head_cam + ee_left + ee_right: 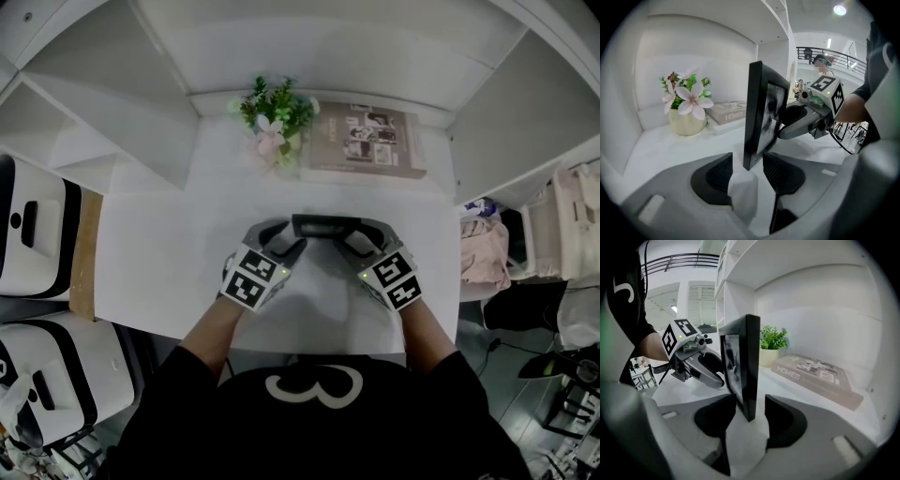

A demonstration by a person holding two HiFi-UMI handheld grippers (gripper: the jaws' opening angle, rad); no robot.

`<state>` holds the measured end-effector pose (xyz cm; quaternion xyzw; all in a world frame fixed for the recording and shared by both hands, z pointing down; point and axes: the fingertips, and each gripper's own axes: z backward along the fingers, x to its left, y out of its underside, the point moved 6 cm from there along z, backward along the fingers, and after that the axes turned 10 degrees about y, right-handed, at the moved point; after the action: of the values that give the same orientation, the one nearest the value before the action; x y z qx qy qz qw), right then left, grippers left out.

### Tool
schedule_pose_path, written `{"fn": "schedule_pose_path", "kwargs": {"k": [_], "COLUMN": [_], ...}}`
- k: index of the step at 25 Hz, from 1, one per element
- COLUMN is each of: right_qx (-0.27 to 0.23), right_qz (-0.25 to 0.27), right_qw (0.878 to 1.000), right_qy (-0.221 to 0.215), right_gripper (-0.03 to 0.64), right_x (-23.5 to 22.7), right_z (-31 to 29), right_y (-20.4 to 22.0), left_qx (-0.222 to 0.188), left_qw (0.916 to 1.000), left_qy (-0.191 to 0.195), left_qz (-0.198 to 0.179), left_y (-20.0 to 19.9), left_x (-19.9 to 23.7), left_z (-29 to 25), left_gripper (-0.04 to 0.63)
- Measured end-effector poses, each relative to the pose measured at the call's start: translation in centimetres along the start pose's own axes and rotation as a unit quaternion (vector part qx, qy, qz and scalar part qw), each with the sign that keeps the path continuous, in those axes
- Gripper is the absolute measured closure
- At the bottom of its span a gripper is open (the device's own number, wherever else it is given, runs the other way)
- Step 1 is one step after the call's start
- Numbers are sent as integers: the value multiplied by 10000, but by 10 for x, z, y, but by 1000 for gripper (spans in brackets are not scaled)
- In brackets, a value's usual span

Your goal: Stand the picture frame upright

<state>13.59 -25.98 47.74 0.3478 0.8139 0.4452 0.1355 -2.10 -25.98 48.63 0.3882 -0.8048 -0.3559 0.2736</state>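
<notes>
Left gripper view, distant person [820, 63], picture frame [757, 112] upright

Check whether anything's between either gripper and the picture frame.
Nothing visible does. The picture frame stands upright, one end inside the open left gripper, the other inside the open right gripper; flowers and book sit behind.

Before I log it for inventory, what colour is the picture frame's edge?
Black; the picture frame shows best in the right gripper view.

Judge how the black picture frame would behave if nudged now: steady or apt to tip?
Likely tippy: the picture frame stands upright on a thin edge, and no stand is visible. Probably rigid; its edges look straight.
</notes>
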Motion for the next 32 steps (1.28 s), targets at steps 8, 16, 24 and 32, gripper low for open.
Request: {"fn": "schedule_pose_path", "kwargs": {"k": [8,16,24,32], "right_qx": [-378,-1163,-1830,-1992], "right_qz": [-1407,-1944,-1904,-1827], "right_qw": [9893,9740,9644,9627], "right_qy": [97,52,-158,-136], "right_gripper": [420,470,574,614], "right_x": [1,36,96,138], "right_z": [44,129,199,240], "right_y": [-5,-31,-62,-63], "left_qx": [-486,-1238,-2095,-2427], "left_qw": [9949,9836,9688,9637], "left_qy": [-33,167,522,682], "left_qz": [889,1301,1216,886], "left_y": [2,-18,-45,-49], "left_x": [-18,-72,-144,-199], "left_z": [34,92,160,201], "left_gripper": [362,414,544,584]}}
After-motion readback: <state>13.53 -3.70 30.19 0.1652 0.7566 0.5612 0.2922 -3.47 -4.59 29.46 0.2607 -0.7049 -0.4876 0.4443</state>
